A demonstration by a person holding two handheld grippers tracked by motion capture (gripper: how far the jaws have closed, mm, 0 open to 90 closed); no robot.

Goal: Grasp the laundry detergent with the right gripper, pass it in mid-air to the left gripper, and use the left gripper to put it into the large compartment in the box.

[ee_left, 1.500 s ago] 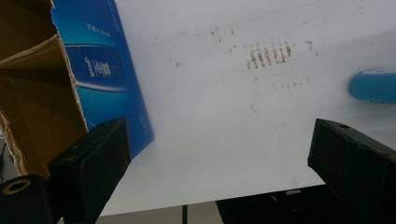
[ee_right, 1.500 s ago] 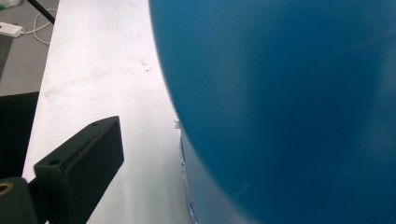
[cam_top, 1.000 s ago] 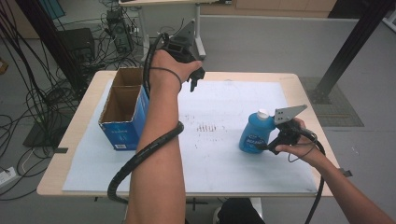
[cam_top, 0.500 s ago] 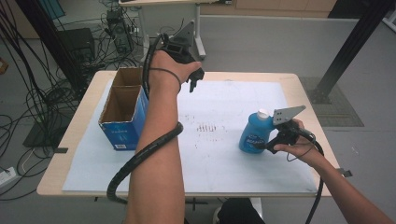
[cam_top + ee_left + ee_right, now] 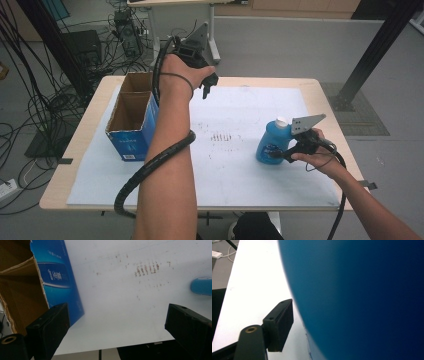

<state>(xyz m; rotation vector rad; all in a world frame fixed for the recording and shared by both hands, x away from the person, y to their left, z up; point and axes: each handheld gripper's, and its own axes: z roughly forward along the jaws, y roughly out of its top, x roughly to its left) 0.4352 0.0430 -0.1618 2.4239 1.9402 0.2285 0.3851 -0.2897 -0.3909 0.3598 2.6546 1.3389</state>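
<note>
A blue bottle [image 5: 269, 143] with a white cap stands upright on the right side of the white sheet [image 5: 235, 170]. My right gripper [image 5: 278, 154] comes at its lower body from the right. Its jaws have just been closing, and the bottle [image 5: 362, 300] sits between them. One black finger [image 5: 279, 325] touches the bottle's side; the other is hidden behind it. My left gripper [image 5: 207, 89] hangs in the air over the far edge of the table, open [image 5: 117, 315], with nothing between its jaws. The bottle's edge [image 5: 202, 286] shows far right in the left gripper view.
An open cardboard box [image 5: 135, 145] with blue sides stands at the table's left, flaps up; its wall [image 5: 57, 277] is near the left jaw. Faint reddish marks [image 5: 224, 136] dot the sheet's middle. Cables and stands crowd the floor beyond the table [image 5: 85, 145].
The right gripper's jaws have drawn in around the blue bottle. Neither hand nor the bottle has shifted.
</note>
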